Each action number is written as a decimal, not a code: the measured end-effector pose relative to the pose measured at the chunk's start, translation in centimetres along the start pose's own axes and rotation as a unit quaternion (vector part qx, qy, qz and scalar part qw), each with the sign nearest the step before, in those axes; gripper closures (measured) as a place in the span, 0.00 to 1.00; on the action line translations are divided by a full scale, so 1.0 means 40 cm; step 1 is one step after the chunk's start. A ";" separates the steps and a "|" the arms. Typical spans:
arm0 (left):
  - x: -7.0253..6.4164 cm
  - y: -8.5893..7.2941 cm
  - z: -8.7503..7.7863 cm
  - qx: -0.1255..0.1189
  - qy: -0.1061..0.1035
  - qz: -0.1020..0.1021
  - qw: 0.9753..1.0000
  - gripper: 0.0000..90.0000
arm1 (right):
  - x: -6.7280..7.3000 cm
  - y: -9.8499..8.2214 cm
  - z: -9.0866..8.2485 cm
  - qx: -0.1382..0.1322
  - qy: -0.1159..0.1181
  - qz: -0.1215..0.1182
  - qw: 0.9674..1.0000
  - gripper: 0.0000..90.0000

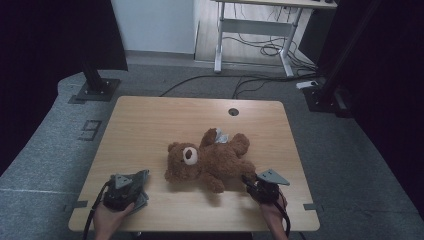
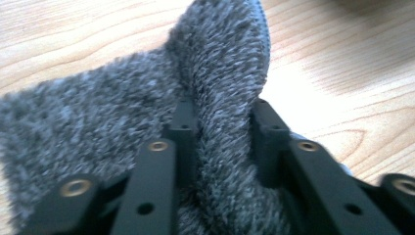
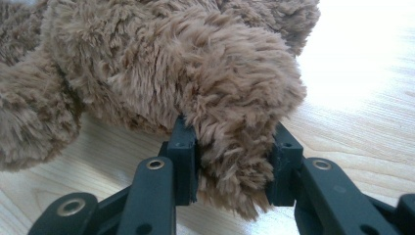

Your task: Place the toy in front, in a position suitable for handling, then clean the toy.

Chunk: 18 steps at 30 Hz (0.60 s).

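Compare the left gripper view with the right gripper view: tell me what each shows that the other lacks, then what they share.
Left gripper view: a grey fuzzy cloth, a fold of it pinched in the left claw. Right gripper view: a brown teddy bear, one limb of it clamped in the right claw. Shared: two black jaws pressing into plush material, and the light wooden table underneath.
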State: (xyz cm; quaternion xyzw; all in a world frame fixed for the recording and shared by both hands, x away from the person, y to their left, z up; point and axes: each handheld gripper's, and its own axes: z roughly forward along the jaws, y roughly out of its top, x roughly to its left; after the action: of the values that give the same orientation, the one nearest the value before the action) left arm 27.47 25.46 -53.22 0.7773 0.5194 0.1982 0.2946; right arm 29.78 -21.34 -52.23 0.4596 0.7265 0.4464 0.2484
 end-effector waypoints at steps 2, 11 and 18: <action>0.005 0.001 -0.007 -0.006 -0.002 -0.004 1.000 0.81 | -0.001 -0.001 0.000 0.000 0.001 0.001 1.000 0.71; 0.001 0.015 -0.051 -0.063 -0.027 -0.020 0.997 0.83 | -0.003 -0.001 -0.001 0.001 0.004 0.000 1.000 0.71; -0.017 0.030 -0.075 -0.092 -0.034 -0.020 0.995 0.83 | -0.003 0.000 -0.002 0.001 0.006 0.001 1.000 0.71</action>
State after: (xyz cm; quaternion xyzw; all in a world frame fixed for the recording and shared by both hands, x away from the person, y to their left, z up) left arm 26.20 25.24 -50.18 0.7429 0.5038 0.2126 0.3861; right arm 29.76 -21.50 -52.19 0.4581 0.7280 0.4483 0.2432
